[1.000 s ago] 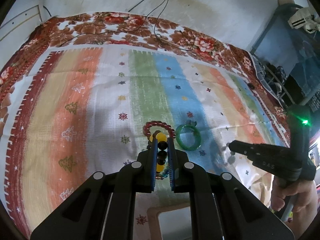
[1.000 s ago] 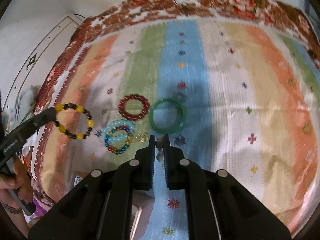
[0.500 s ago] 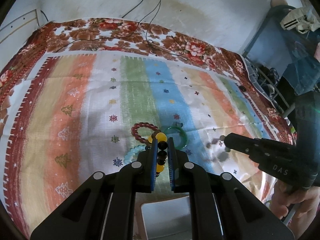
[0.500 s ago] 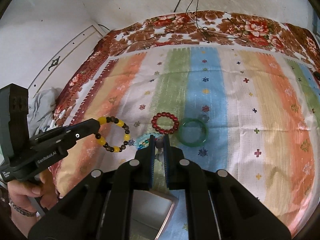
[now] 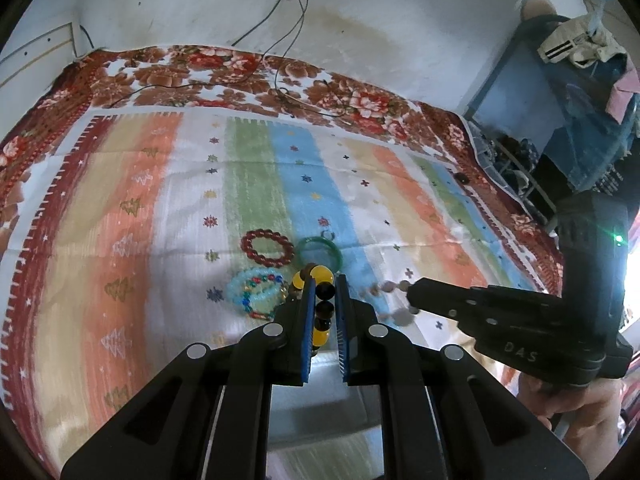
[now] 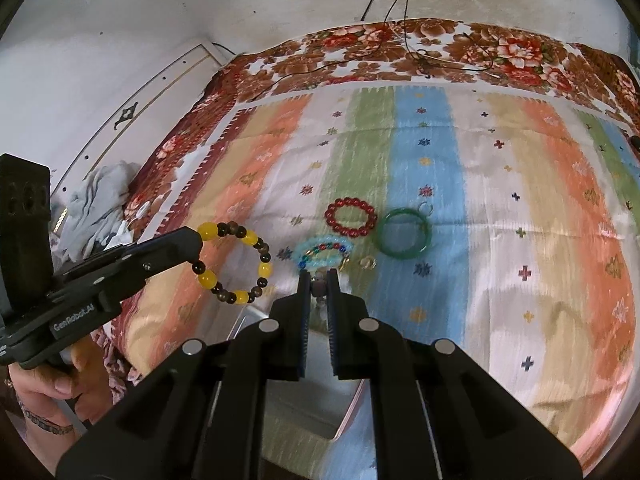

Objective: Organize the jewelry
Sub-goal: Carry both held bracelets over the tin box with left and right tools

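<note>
- Left black two-finger gripper point(image 5: 323, 294) is pinching a bracelet of yellow and dark brown round beads point(image 6: 236, 263); in the right wrist view the loop hangs free from the fingertips, raised above the bed's left edge.
- Right black two-finger gripper point(image 6: 318, 280) has its blue-padded jaws drawn close on a small pale bead strand point(image 5: 390, 300); in the left wrist view the blurred beads dangle from its tip, and their colour cannot be told exactly.
- Striped bedspread point(image 6: 500, 208) in orange, green, blue and white bands, with small star and cross motifs, covers the bed and carries the loose jewelry; a brown floral blanket point(image 6: 440, 52) lies along its far edge.
- Shallow grey tray point(image 6: 304, 400) with a pale rim sits under both grippers at the near edge of the bedspread.
- Smooth green bangle point(image 6: 405, 233) lies flat on the blue band, just right of the red one.
- Bracelet of round dark red beads point(image 6: 351, 217) lies flat on the green band, near the bangle but apart from it.
- Pale blue translucent bead bracelet point(image 5: 256, 290) lies nearer the grippers, with a strand of multicoloured beads within its ring.
- Small gold-coloured piece point(image 6: 367, 264) lies just right of the pale blue bracelet; its form is too small to tell.
</note>
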A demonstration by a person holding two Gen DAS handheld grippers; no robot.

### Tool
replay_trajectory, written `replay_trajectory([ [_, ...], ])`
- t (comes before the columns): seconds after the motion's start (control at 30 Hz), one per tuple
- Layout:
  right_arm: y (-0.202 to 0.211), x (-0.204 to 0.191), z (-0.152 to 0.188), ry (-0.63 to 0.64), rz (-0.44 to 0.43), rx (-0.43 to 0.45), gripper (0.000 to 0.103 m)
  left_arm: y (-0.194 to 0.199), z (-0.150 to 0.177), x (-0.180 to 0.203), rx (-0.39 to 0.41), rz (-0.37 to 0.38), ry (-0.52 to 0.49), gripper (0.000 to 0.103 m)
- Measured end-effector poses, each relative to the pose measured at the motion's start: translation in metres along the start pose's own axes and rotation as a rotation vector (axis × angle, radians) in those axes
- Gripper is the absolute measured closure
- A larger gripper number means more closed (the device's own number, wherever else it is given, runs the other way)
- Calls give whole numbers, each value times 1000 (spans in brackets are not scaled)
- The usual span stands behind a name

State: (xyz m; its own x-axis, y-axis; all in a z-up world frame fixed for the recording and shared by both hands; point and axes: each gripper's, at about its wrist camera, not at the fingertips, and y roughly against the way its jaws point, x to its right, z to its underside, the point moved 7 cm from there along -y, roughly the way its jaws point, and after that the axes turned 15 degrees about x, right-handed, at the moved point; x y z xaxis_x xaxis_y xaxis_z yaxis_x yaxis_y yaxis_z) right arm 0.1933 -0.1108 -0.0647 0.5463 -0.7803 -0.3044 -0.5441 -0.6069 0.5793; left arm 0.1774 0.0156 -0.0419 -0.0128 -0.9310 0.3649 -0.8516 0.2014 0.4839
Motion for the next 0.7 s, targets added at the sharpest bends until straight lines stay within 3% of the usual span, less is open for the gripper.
replay_trajectory([
  [0.37,22,-18,35,16,-30,-20,94,29,34,12,-17,20,-7,94],
  [0.7,20,-25,52,42,-45,-60,94,39,44,12,-21,31,2,94],
])
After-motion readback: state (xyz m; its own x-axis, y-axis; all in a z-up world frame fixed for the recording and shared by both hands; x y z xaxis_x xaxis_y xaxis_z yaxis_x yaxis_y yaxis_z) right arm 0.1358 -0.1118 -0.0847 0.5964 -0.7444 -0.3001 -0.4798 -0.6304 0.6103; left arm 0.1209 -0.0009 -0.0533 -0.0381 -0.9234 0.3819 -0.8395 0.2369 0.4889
